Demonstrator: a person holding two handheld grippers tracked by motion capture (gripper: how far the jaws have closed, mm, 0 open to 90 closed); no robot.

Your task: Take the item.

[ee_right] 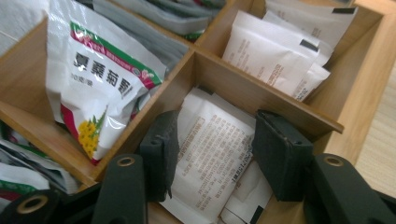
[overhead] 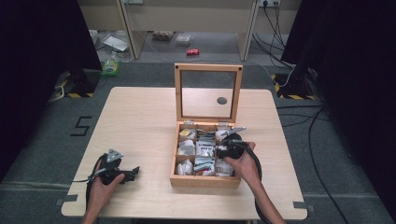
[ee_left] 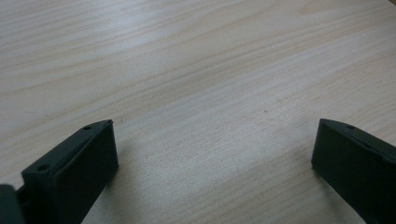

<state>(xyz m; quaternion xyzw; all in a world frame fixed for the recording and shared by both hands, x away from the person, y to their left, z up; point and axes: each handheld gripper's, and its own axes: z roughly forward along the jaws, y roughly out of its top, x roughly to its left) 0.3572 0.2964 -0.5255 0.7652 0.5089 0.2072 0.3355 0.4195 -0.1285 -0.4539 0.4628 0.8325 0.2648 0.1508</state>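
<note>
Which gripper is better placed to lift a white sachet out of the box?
Right. The right gripper has its open jaws astride a white sachet in the wooden box; the left gripper rests apart on the table.

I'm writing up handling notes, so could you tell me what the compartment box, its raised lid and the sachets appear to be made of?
The compartment box looks like light bamboo or wood with a smooth matte finish: pale grain shows on the dividers. Its raised lid is a wooden frame around a clear pane, glass or acrylic, since the table shows through. The white printed sachet between the right gripper jaws looks like matte paper; the green-labelled sachet looks like glossy foil or plastic.
</note>
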